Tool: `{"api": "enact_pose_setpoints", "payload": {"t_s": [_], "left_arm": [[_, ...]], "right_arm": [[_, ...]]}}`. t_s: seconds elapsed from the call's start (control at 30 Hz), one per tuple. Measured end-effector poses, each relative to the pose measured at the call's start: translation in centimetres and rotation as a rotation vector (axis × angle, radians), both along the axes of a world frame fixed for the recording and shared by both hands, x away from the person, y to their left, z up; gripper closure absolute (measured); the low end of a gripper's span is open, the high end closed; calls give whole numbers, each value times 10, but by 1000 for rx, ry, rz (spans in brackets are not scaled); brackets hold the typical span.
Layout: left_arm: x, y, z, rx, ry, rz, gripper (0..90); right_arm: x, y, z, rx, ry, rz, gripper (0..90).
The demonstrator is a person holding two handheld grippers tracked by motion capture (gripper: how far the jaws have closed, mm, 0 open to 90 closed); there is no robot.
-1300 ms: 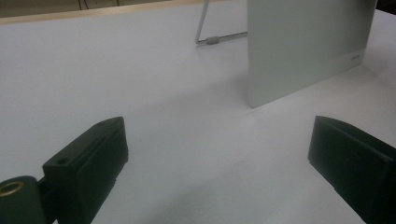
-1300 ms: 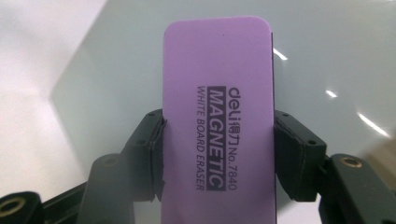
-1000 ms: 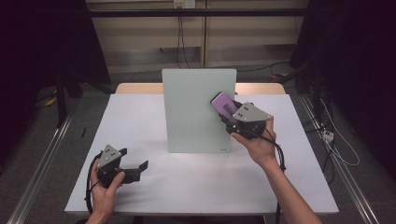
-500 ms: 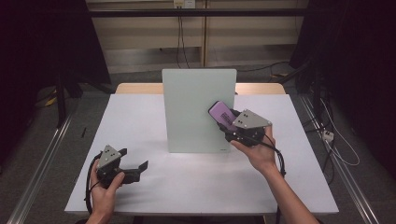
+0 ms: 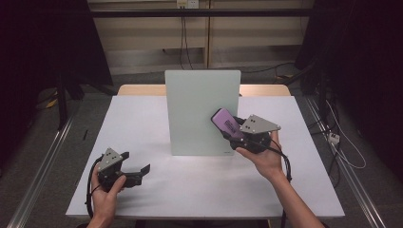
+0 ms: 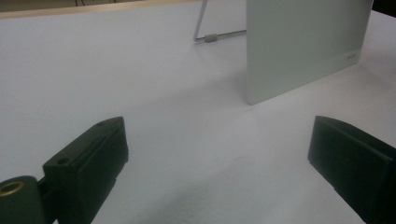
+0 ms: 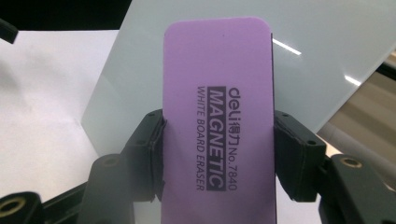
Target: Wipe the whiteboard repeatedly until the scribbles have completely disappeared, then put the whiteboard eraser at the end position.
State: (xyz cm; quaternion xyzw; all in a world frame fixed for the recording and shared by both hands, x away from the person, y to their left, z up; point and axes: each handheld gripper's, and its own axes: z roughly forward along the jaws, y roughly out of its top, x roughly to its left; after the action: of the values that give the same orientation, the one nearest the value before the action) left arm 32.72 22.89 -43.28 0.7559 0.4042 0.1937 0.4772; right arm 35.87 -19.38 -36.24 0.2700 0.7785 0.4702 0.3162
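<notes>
A pale whiteboard point(image 5: 202, 111) stands upright on the middle of the white table point(image 5: 142, 118). My right gripper point(image 5: 232, 128) is shut on a purple magnetic whiteboard eraser point(image 5: 226, 123), pressed against the board's lower right face. In the right gripper view the eraser point(image 7: 219, 116) sits between both jaws, with the board point(image 7: 317, 60) behind it. My left gripper point(image 5: 138, 173) rests low at the table's front left, open and holding nothing. Its view looks across bare table toward the board's edge point(image 6: 303, 46).
The board's wire stand point(image 6: 210, 35) reaches back behind it. A wooden table edge point(image 5: 138, 89) runs along the far side. Cables lie on the floor at the right point(image 5: 332, 137). Bare table surface spreads between the two grippers.
My right gripper has slid the eraser down the board's face, from about mid-height to near its lower right. The left gripper has stayed put.
</notes>
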Motion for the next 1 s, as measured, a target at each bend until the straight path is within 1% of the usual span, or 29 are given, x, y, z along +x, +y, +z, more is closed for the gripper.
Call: {"api": "enact_pose_setpoints", "payload": {"t_s": [0.07, 0.2, 0.27, 0.33, 0.4, 0.47, 0.5, 0.53, 0.6, 0.67, 0.7, 0.77, 0.83, 0.97, 1.0], "left_arm": [[-1, 0, 0, -2, -2, 2, 49], [-1, -1, 1, -3, -1, 3, 49], [-1, 0, 1, -3, -2, 4, 49], [-1, 0, 1, -1, 0, 2, 49], [-2, 0, 1, -9, -8, -6, 49], [-3, -1, 3, -4, -19, -6, 49], [-4, -1, 3, 0, -20, -10, 49], [-4, -1, 3, -6, -18, -14, 49], [-4, -2, 2, -4, -16, -16, 49], [-3, -1, 1, -6, -10, -17, 49], [-2, -1, 1, 2, -10, -20, 49], [-3, 0, 1, -2, -8, -18, 49], [-4, 0, 1, -11, -7, -12, 49], [-5, 2, 3, -6, -16, -4, 49], [-6, 2, 4, -4, -18, -4, 49]], "right_arm": [[-1, -1, -1, 9, 12, 6, 419], [-3, -3, -2, 25, 21, 29, 419], [-3, -3, -3, 38, 23, 29, 418], [-4, -3, -3, 36, 30, 31, 418], [-5, -3, -4, 39, 37, 36, 418], [-5, -4, -5, 45, 47, 31, 418], [-4, -5, -6, 49, 54, 29, 418], [-4, -5, -7, 56, 63, 30, 418], [-4, -6, -7, 56, 70, 29, 418], [-4, -7, -6, 66, 79, 31, 418], [-4, -8, -6, 65, 82, 31, 418], [-4, -9, -6, 70, 91, 34, 418], [-5, -10, -6, 88, 105, 44, 418], [-6, -12, -5, 95, 125, 59, 418], [-6, -13, -5, 88, 128, 66, 418]]}}
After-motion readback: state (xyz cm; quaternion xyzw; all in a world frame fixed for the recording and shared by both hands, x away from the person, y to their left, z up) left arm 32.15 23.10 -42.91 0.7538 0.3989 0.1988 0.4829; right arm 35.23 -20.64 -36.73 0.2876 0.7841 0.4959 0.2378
